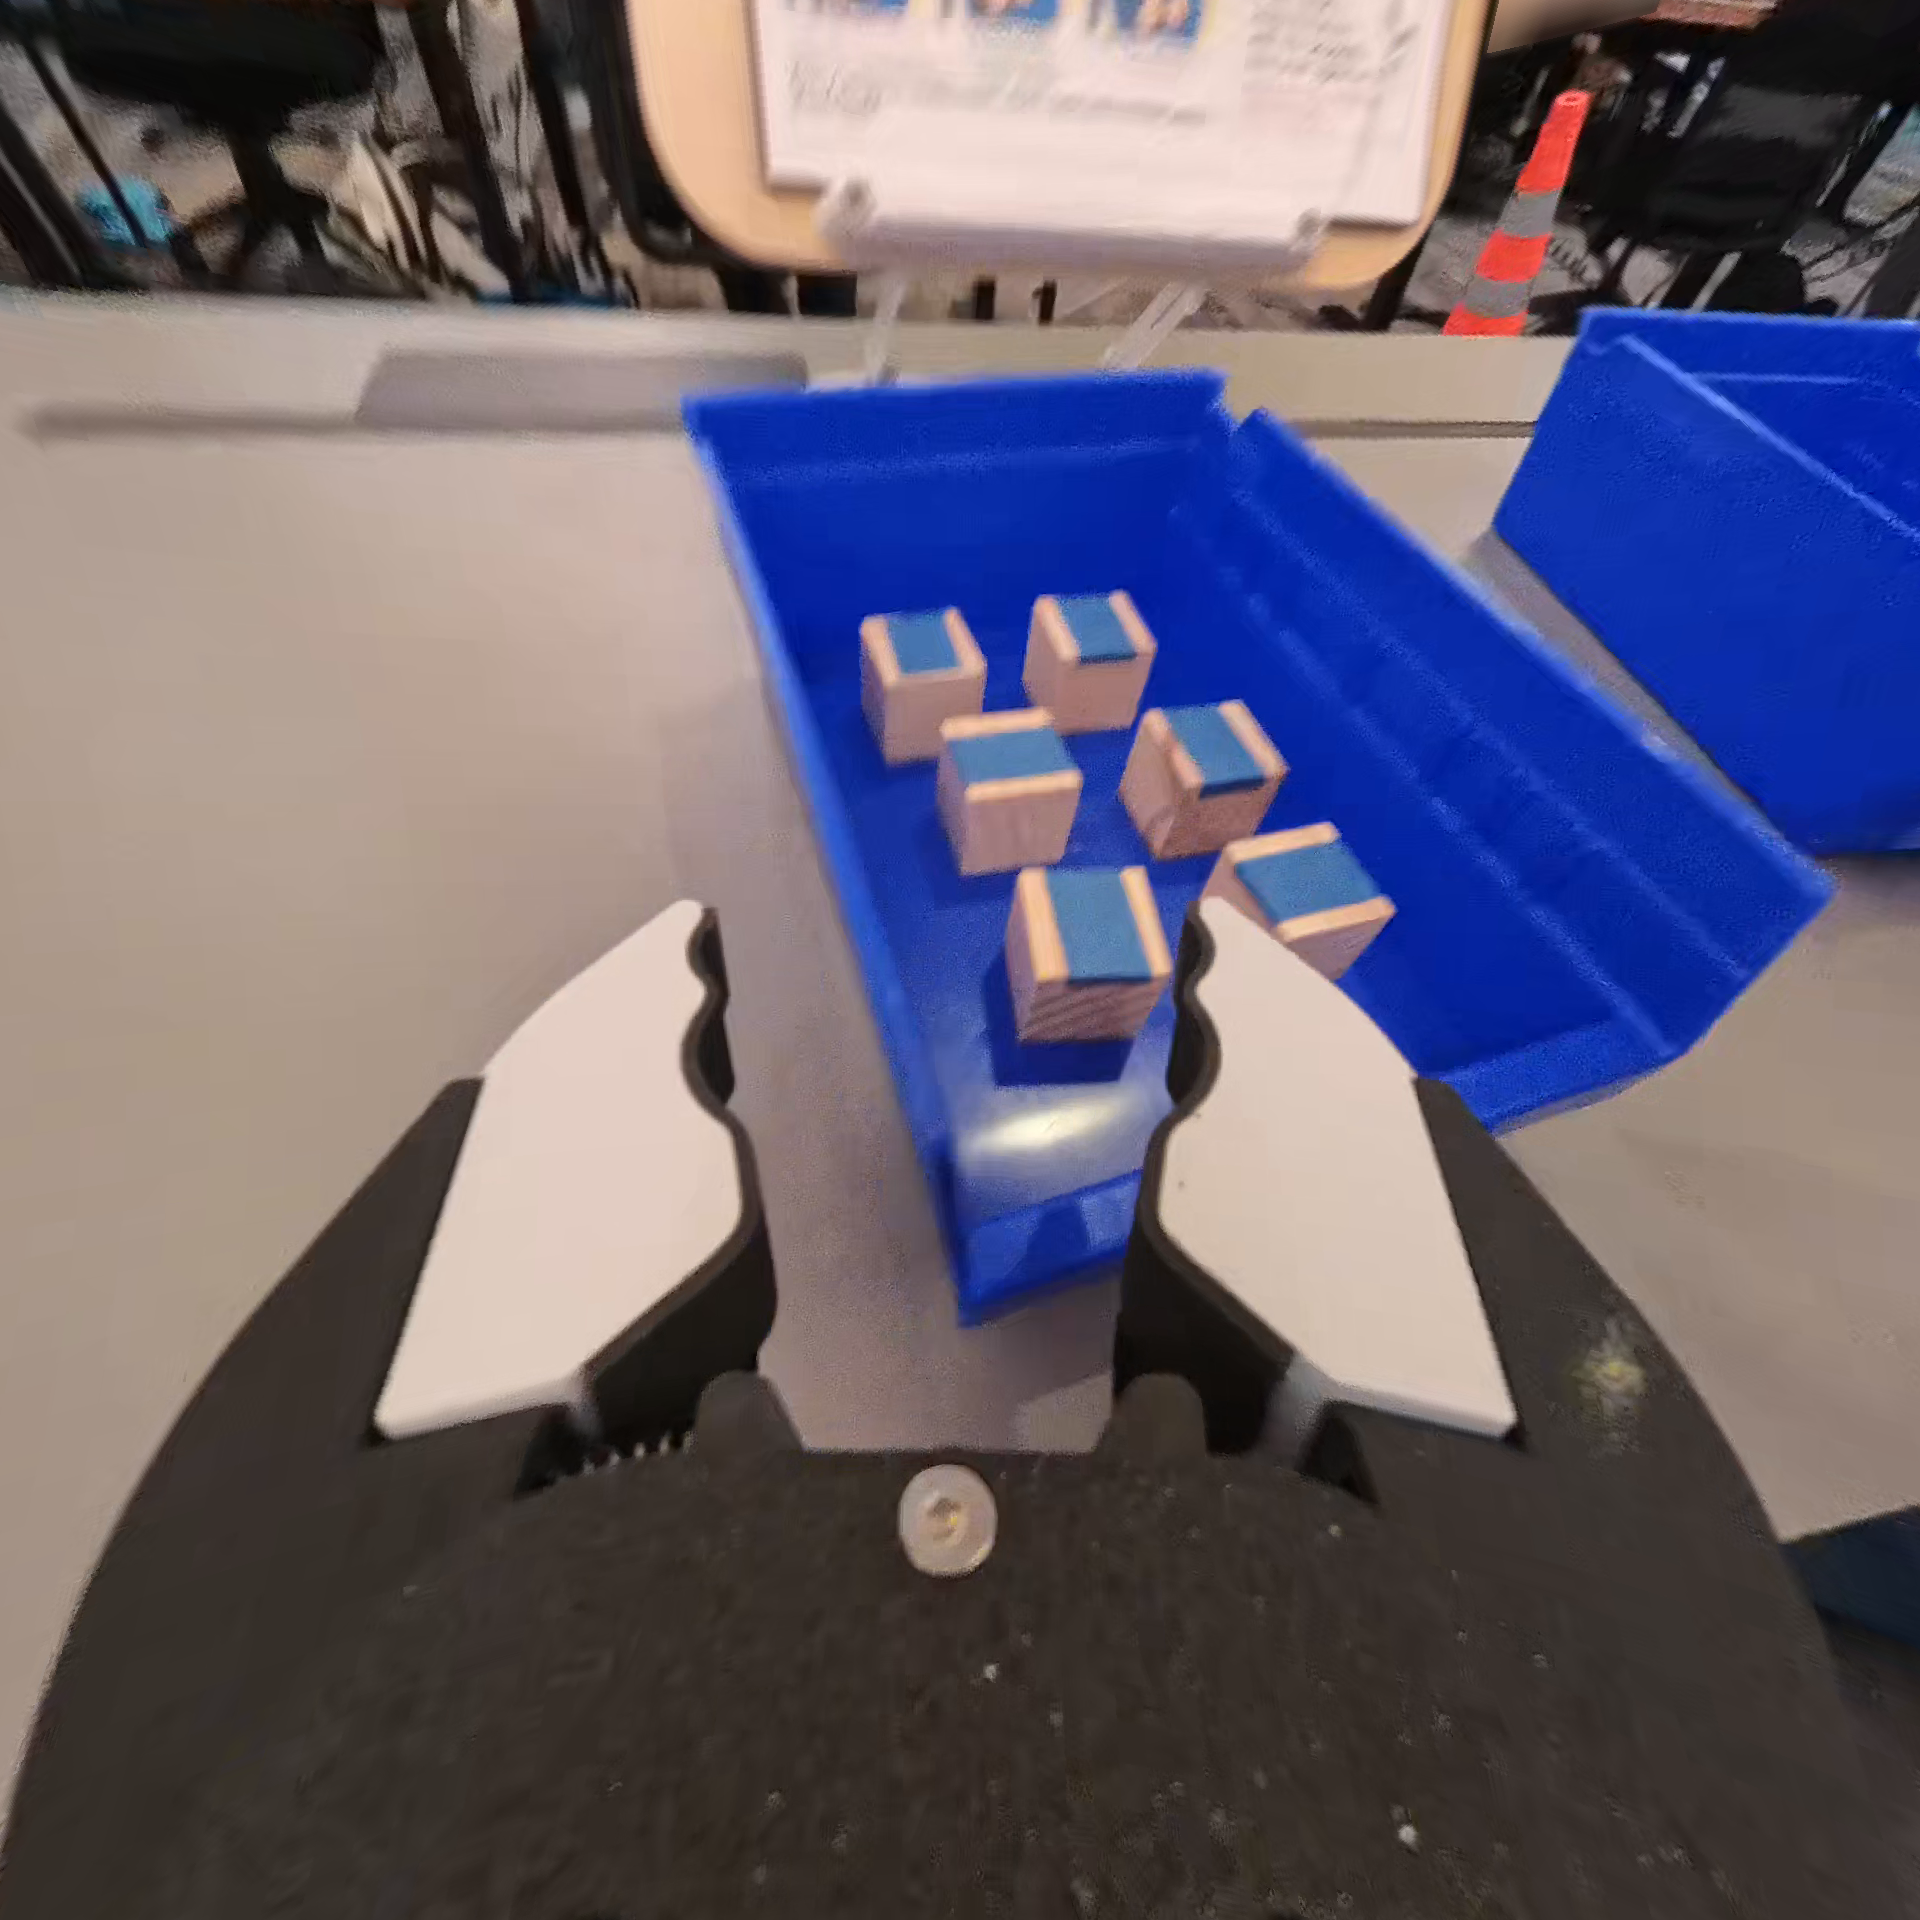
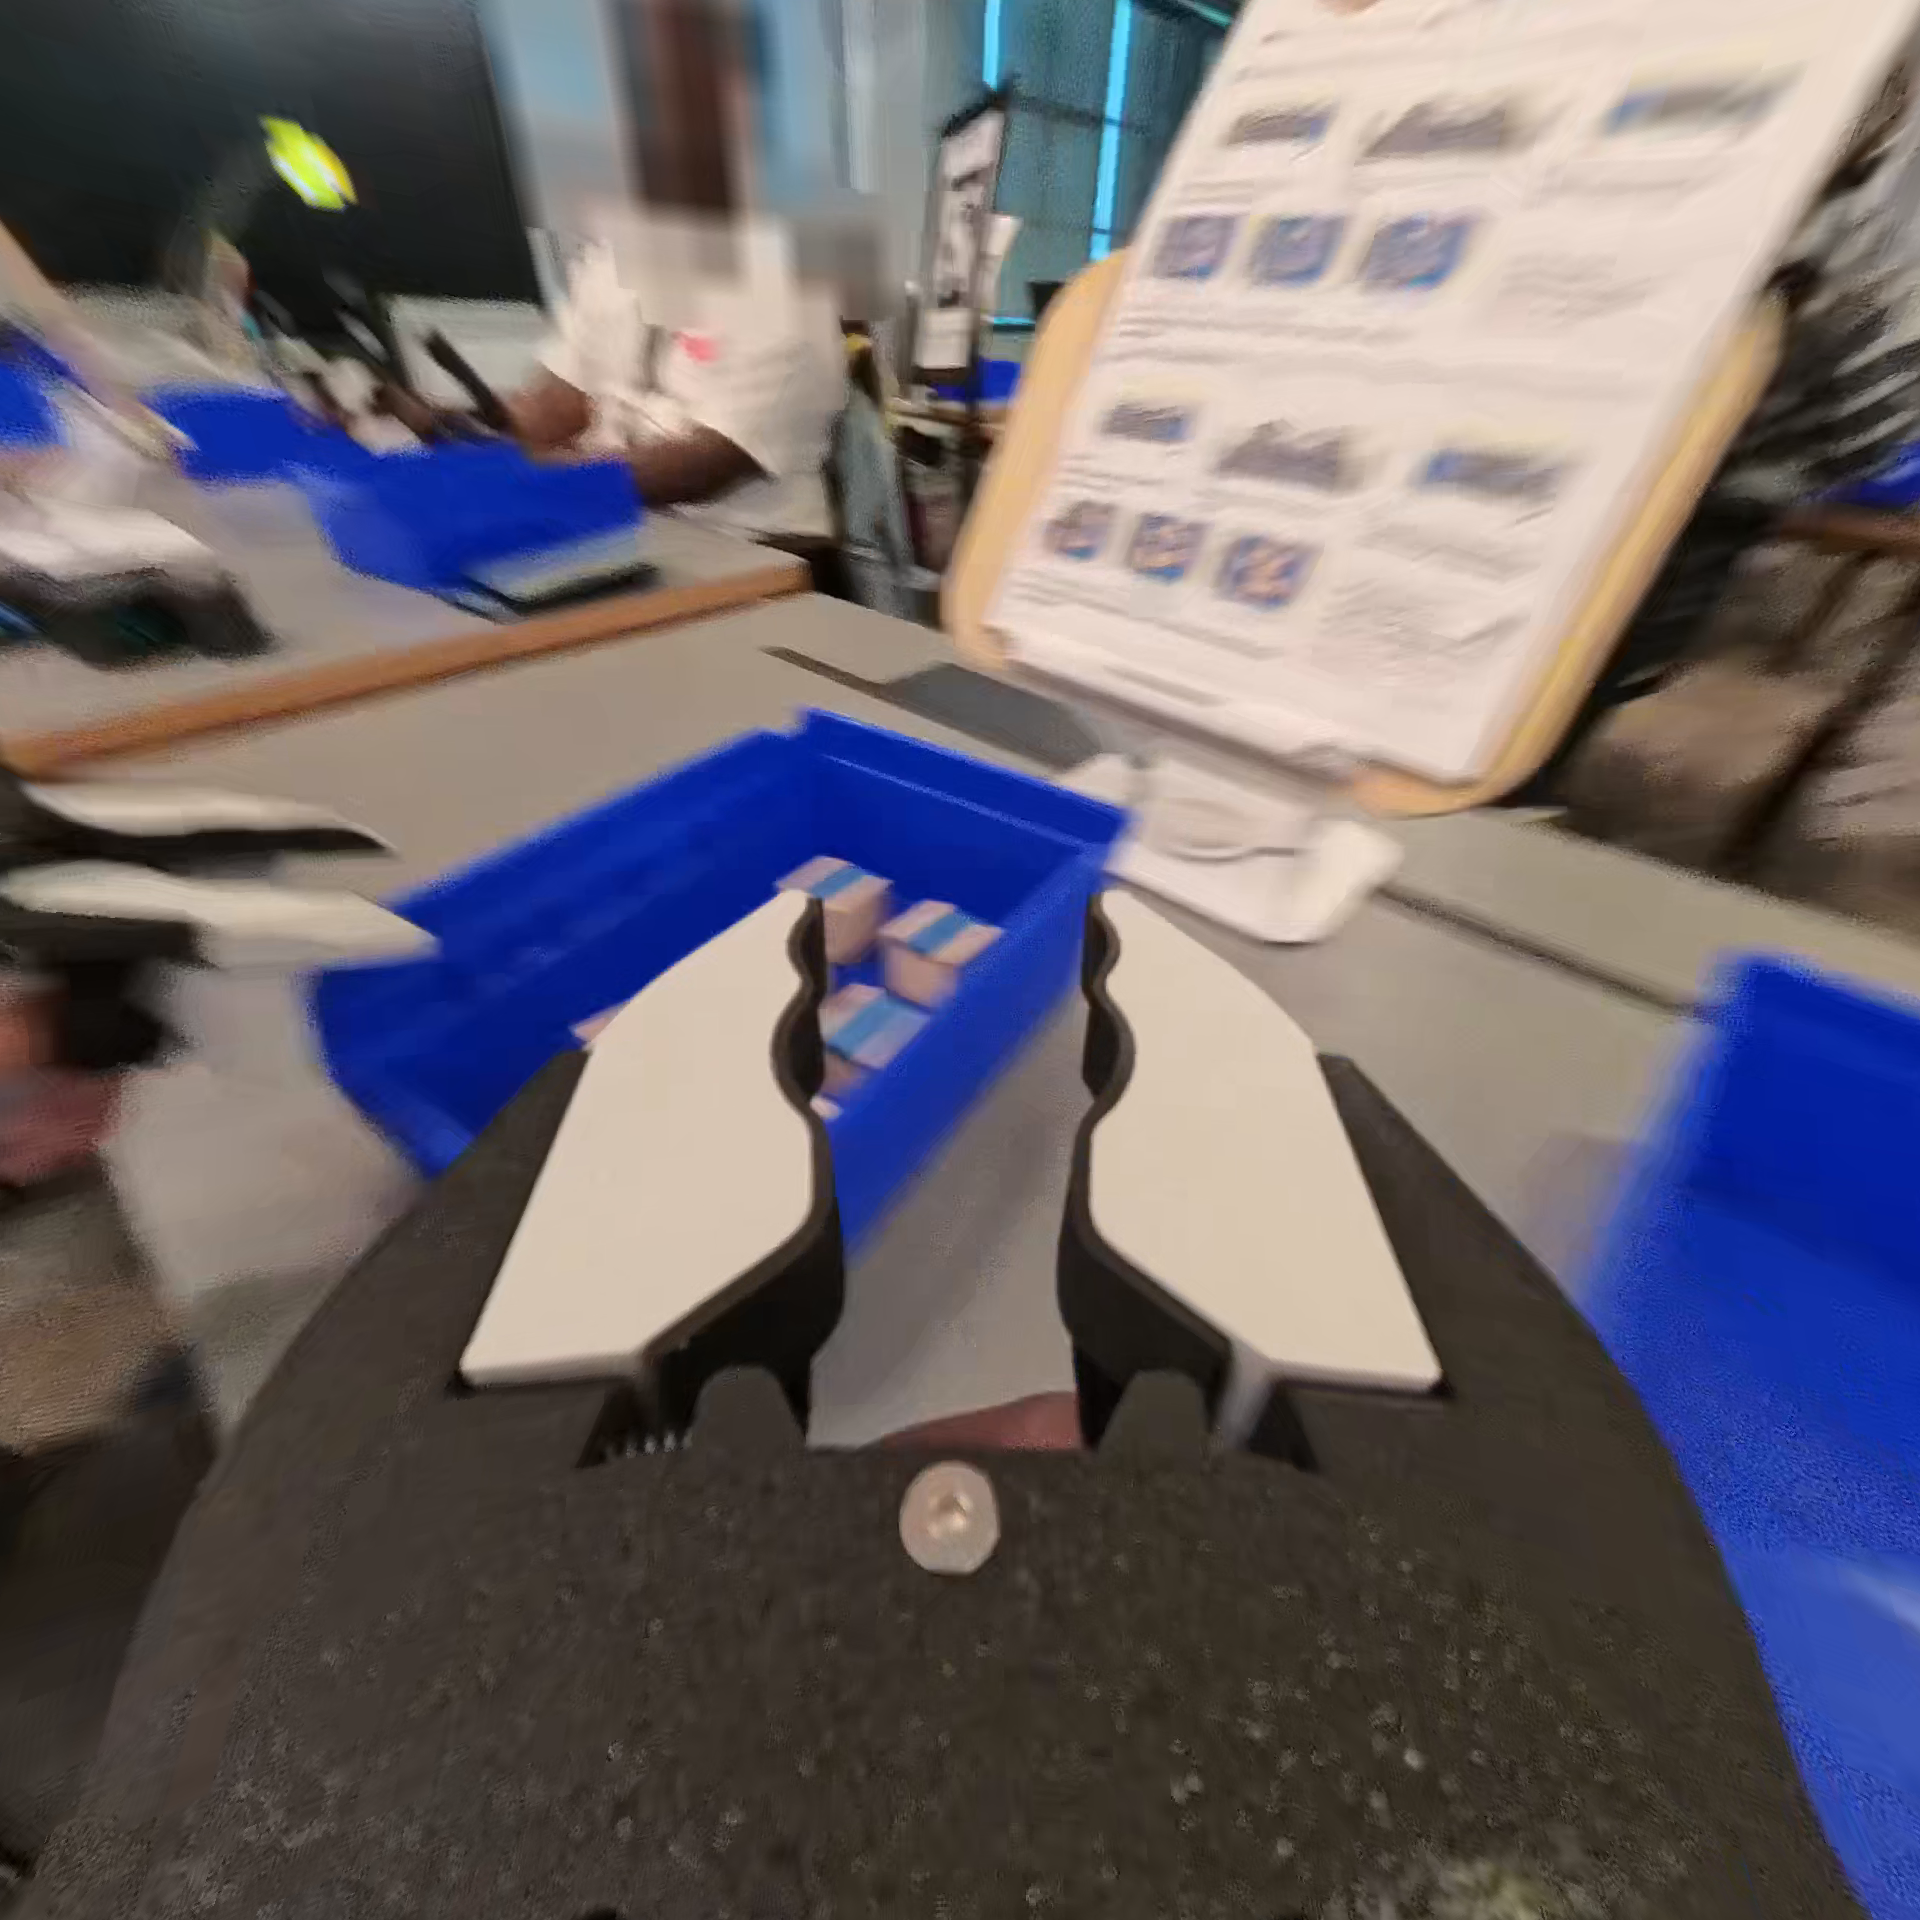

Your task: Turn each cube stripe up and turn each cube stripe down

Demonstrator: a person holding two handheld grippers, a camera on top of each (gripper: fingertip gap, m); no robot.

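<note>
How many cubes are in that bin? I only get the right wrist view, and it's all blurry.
Observer: Six cubes, all inside the bin. The left wrist view shows them sharply.
Operator: Which way do their stripes face?
Observer: All six have the blue stripe on top.
Operator: Is the left gripper holding one?
Observer: No. The left gripper is open and empty. The nearest cube sits just ahead of its fingertips, ungripped.
</note>
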